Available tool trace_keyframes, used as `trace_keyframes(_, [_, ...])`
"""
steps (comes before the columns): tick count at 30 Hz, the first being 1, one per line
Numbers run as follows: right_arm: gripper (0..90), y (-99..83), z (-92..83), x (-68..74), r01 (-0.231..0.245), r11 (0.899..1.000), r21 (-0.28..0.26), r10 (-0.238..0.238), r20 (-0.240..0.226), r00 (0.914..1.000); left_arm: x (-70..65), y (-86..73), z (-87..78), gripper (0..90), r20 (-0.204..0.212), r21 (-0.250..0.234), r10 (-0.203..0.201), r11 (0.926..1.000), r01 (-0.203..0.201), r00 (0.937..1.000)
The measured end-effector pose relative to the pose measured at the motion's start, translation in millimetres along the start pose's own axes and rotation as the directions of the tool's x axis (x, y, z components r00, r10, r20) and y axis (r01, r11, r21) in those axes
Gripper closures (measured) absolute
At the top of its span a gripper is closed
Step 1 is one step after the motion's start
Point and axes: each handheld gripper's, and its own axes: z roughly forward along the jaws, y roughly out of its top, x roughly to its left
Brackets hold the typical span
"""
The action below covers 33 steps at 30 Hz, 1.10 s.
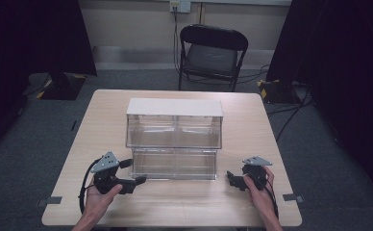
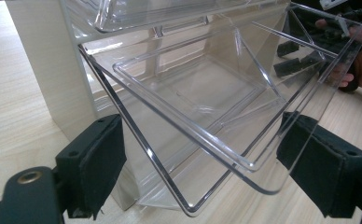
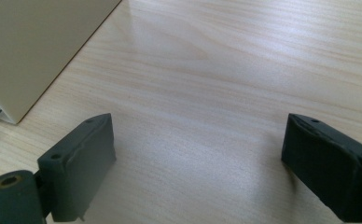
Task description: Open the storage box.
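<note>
left tongs (image 2: 200, 170) wide open, empty | right tongs (image 3: 198, 163) same | clear two-tier drawer unit (image 1: 174, 139) between

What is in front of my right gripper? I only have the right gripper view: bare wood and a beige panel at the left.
Observer: That panel is the side of a storage unit with clear drawers; the right gripper sits by its right end.
Operator: Any drawer open?
Observer: Yes, the bottom drawer is tilted out toward you and looks empty.
Operator: Where is my left gripper?
Observer: The left gripper is at the unit's lower left corner, fingers open, spread either side of that drawer's corner, gripping nothing.
</note>
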Motion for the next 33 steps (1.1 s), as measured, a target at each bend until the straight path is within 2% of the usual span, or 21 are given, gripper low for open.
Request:
trace_keyframes(11, [8.9, 0.0, 0.0, 0.1, -0.001, 1.0, 0.0, 0.001, 0.0, 1.0, -1.8, 3.5, -2.5, 15.2, -0.01, -0.008, -0.001, 1.0, 0.001, 1.0])
trace_keyframes(13, [8.9, 0.0, 0.0, 0.0, 0.0, 1.0, 0.0, 0.0, 0.0, 1.0, -3.2, 4.6, -3.3, 15.6, -0.022, -0.006, 0.02, 0.9998, -0.02, 0.9995])
trace_keyframes(15, [8.9, 0.0, 0.0, 0.1, -0.001, 1.0, 0.0, 0.001, 0.0, 1.0, -4.0, 5.3, -3.5, 15.6, -0.016, -0.013, 0.008, 0.9999, -0.008, 0.9998])
trace_keyframes(19, [8.9, 0.0, 0.0, 0.0, 0.0, 1.0, 0.0, 0.0, 0.0, 1.0, -3.5, 5.9, -3.6, 15.5, -0.018, -0.009, 0.019, 0.9998, -0.019, 0.9997])
trace_keyframes(32, [8.9, 0.0, 0.0, 0.0, 0.0, 1.0, 0.0, 0.0, 0.0, 1.0, -1.6, 9.2, -5.2, 15.4, -0.024, -0.021, 0.014, 0.9997, -0.014, 0.9996])
trace_keyframes(33, [8.9, 0.0, 0.0, 0.0, 0.0, 1.0, 0.0, 0.0, 0.0, 1.0, -0.5, 9.5, -6.0, 15.5, -0.018, -0.031, 0.0, 0.9995, -0.001, 0.9998])
